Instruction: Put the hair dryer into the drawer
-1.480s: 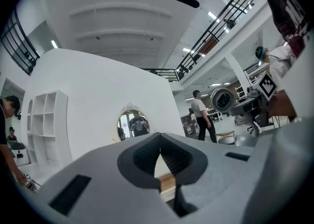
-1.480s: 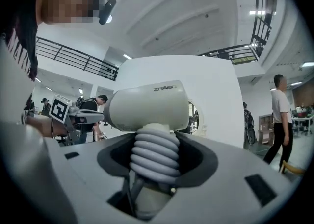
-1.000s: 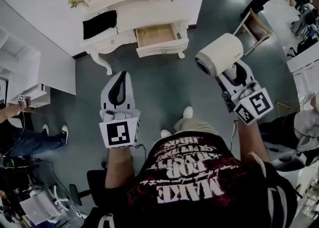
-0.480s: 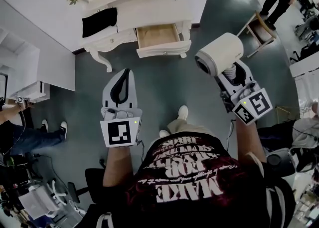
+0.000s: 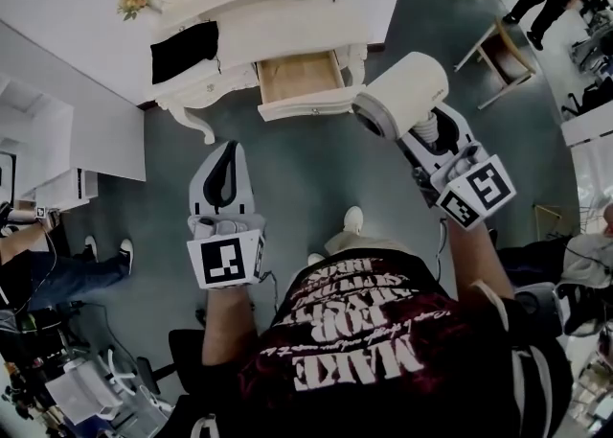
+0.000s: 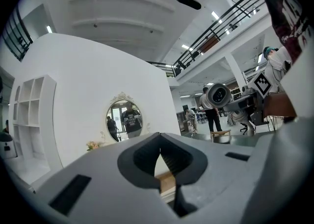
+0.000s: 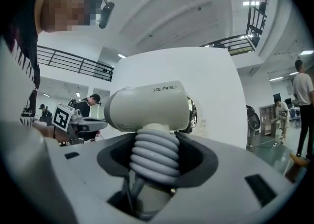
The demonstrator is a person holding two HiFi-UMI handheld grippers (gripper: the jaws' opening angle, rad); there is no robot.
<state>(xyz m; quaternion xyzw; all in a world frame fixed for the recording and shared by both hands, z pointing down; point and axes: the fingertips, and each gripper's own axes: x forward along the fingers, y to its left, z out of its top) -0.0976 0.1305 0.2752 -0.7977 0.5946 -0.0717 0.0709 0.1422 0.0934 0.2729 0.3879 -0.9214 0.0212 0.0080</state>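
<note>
I hold the hair dryer (image 5: 402, 93) in my right gripper (image 5: 433, 139), jaws clamped on its ribbed handle, whose lower end is buried between them. Its barrel hangs near the open drawer (image 5: 299, 77), outside it. My left gripper (image 5: 222, 172) is closed, empty; past its tips only a sliver of drawer shows.

There are two grippers, the left gripper (image 5: 230, 145) and the right gripper (image 5: 427, 129). One hair dryer (image 5: 402, 93), one open drawer (image 5: 299, 77) (wood inside), one round mirror (image 6: 123, 120), one black cloth (image 5: 185, 50), one bunch of flowers (image 5: 136, 0).
</note>
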